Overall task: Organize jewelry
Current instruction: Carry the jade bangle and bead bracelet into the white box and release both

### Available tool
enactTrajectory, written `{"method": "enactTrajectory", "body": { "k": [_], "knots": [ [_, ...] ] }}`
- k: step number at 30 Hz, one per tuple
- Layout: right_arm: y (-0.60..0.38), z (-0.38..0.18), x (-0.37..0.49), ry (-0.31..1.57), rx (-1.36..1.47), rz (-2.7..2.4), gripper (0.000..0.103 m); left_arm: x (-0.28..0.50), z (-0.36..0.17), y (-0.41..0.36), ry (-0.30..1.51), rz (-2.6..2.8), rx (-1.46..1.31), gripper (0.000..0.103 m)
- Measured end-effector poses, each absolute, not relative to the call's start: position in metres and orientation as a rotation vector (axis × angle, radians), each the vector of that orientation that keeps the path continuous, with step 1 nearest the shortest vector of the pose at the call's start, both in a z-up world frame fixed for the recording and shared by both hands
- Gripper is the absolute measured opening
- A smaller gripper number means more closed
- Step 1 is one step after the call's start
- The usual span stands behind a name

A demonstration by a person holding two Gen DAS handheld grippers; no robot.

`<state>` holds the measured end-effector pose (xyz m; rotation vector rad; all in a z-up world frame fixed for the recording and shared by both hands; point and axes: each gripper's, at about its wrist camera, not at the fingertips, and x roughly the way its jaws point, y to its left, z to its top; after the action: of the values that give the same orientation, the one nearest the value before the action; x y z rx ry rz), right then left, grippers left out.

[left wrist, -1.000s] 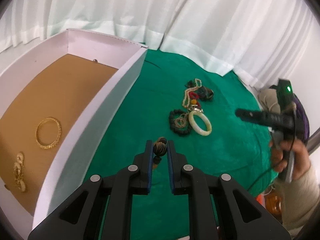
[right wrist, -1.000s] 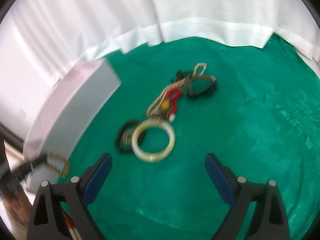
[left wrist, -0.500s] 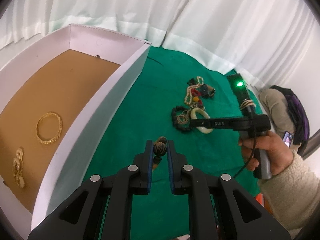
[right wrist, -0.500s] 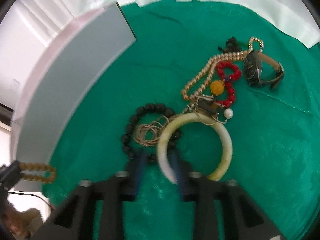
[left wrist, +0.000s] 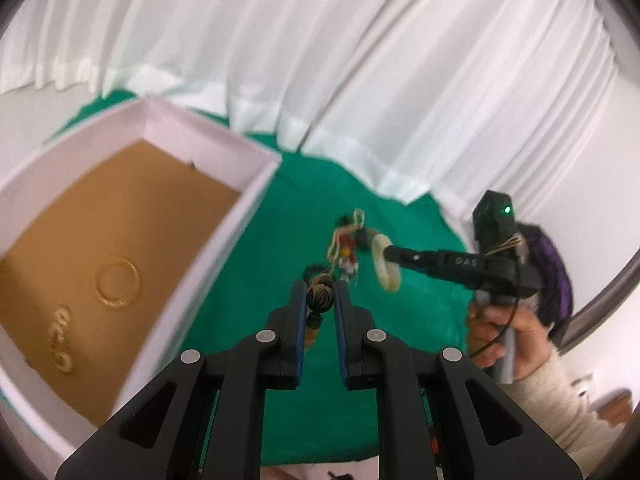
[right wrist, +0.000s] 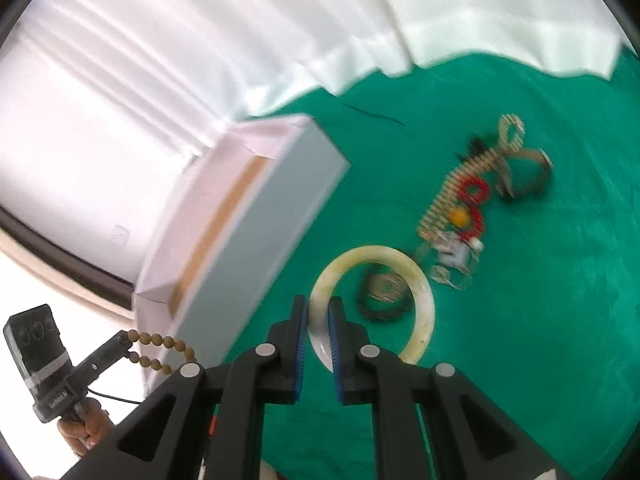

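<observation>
My left gripper (left wrist: 320,292) is shut on a brown bead bracelet (left wrist: 320,299) with a striped bead, held above the green cloth (left wrist: 248,320) beside the white box (left wrist: 224,216). The right wrist view shows that bracelet (right wrist: 160,350) dangling from the left gripper (right wrist: 120,342). My right gripper (right wrist: 318,304) is shut on the near rim of a pale jade bangle (right wrist: 424,284), lifted off the cloth. The left wrist view shows the right gripper (left wrist: 386,253) with the bangle (left wrist: 387,278) hanging from it.
The box's brown floor holds a gold bangle (left wrist: 118,286) and gold earrings (left wrist: 60,334). On the cloth (right wrist: 540,320) lie a black bead bracelet (right wrist: 384,300), a red bead bracelet (right wrist: 474,200), a pearl necklace (right wrist: 452,192) and a watch (right wrist: 532,172). White curtains hang behind.
The right gripper dropped onto the jade bangle, shut on its rim and raised it off the cloth. The left gripper rose with the bead bracelet still in it.
</observation>
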<state>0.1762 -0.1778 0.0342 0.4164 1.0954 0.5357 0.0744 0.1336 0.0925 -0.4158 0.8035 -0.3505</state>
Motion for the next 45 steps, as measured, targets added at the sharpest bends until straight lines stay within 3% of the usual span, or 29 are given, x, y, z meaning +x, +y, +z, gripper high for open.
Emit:
{"method": "enactTrajectory", "body": {
  "k": [6, 11, 20, 28, 29, 30, 31, 32, 33, 34, 42, 45],
  "knots": [
    [-0.088, 0.104, 0.196, 0.936, 0.315, 0.691, 0.011, 0.074, 0.128, 0.193, 0.738, -0.242, -0.432, 0.011],
    [-0.009, 0.120, 0.210, 0.897, 0.217, 0.777, 0.011, 0.088, 0.112, 0.239, 0.760, -0.122, -0.445, 0.011],
    [0.108, 0.052, 0.235, 0.953, -0.062, 0.787, 0.011, 0.125, 0.010, 0.283, 0.946, 0.050, -0.470, 0.011],
    [0.141, -0.011, 0.229, 1.062, -0.223, 0.791, 0.012, 0.125, -0.021, 0.280, 1.014, 0.101, -0.430, 0.014],
    [0.142, -0.014, 0.227, 1.067, -0.231, 0.784, 0.015, 0.123, -0.021, 0.280, 1.011, 0.113, -0.422, 0.024],
    [0.142, -0.015, 0.226, 1.062, -0.238, 0.775, 0.015, 0.121, -0.021, 0.279, 1.008, 0.126, -0.414, 0.045],
    [0.141, -0.015, 0.225, 1.056, -0.242, 0.767, 0.017, 0.118, -0.019, 0.280, 1.001, 0.139, -0.407, 0.055],
    [0.139, -0.012, 0.224, 1.053, -0.236, 0.768, 0.030, 0.115, -0.017, 0.280, 0.987, 0.158, -0.401, 0.070],
    [0.135, -0.008, 0.222, 1.043, -0.220, 0.769, 0.038, 0.111, -0.014, 0.280, 0.974, 0.170, -0.395, 0.076],
    [0.130, -0.004, 0.221, 1.026, -0.206, 0.765, 0.052, 0.110, -0.013, 0.280, 0.966, 0.176, -0.392, 0.076],
    [0.087, 0.037, 0.199, 0.921, -0.167, 0.709, 0.054, 0.090, 0.014, 0.246, 0.893, 0.160, -0.309, 0.087],
    [0.056, 0.046, 0.183, 0.888, -0.175, 0.657, 0.062, 0.082, 0.027, 0.223, 0.852, 0.133, -0.282, 0.093]
  ]
}}
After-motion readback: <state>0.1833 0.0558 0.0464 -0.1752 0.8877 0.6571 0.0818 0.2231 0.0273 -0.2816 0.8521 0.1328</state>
